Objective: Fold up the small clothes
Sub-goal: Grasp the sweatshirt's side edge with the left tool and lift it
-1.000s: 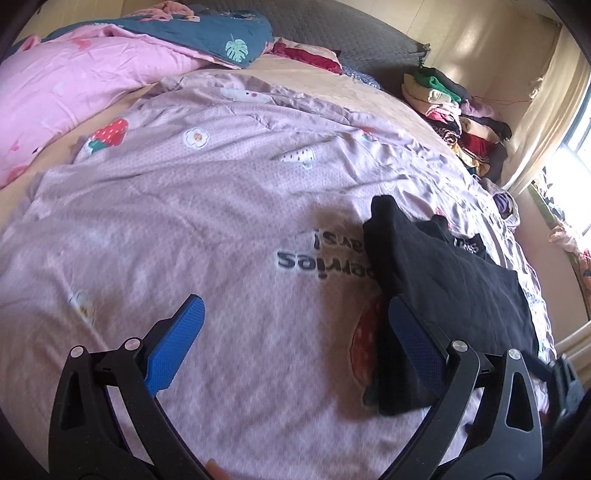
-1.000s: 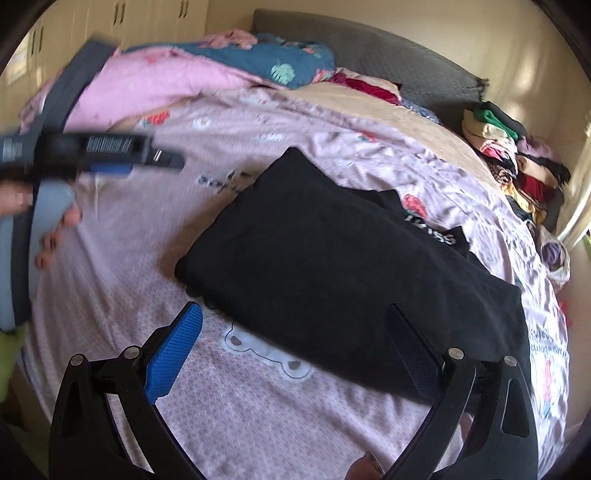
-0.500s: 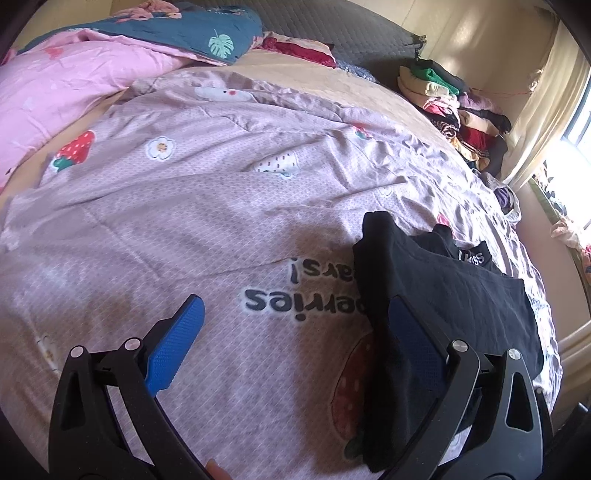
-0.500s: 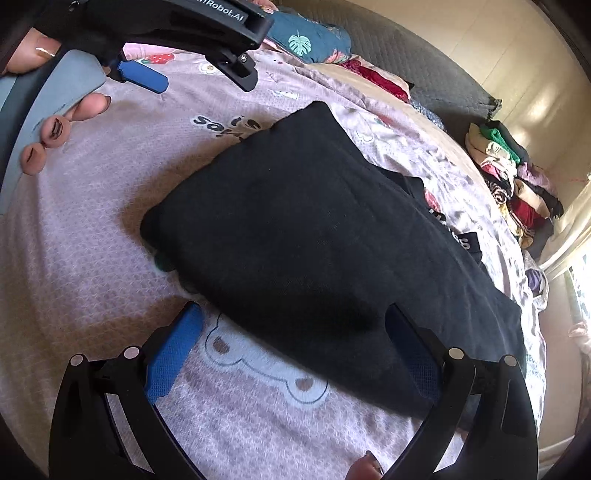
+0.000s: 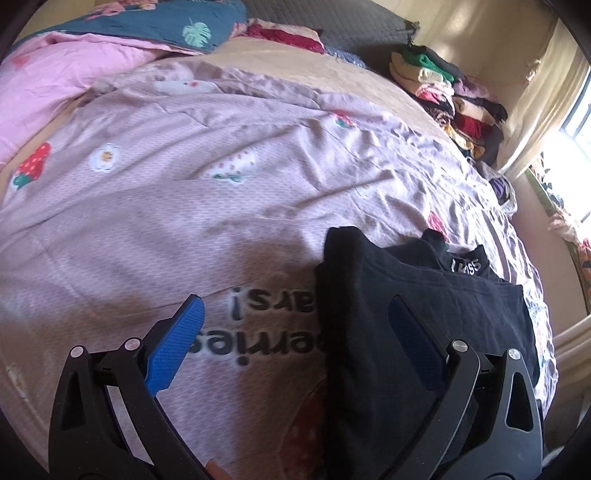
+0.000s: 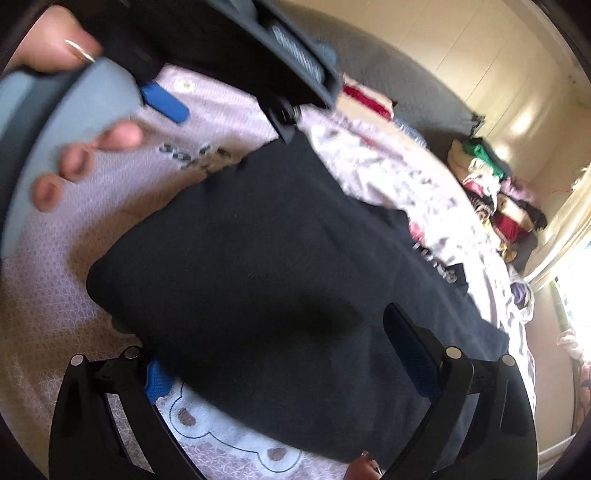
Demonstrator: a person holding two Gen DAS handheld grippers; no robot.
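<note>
A black folded garment (image 5: 399, 306) lies on the lilac printed bed cover (image 5: 184, 206). It fills the middle of the right wrist view (image 6: 266, 280). My left gripper (image 5: 295, 332) is open, its right finger over the garment's left edge, its left finger over the cover. My right gripper (image 6: 280, 350) is open and low at the garment's near edge; its left pad is partly hidden behind the cloth. The left gripper also shows in the right wrist view (image 6: 166, 103), held by a hand at the garment's far corner.
A stack of folded clothes (image 5: 443, 88) stands at the far right of the bed. A pink quilt (image 5: 55, 81) and a teal leaf-print quilt (image 5: 166, 26) lie at the far left. A bright window (image 5: 576, 122) is on the right.
Both grippers moved in toward the black garment. The right gripper dropped to its near edge; the left gripper now spans its left edge. Both stay open.
</note>
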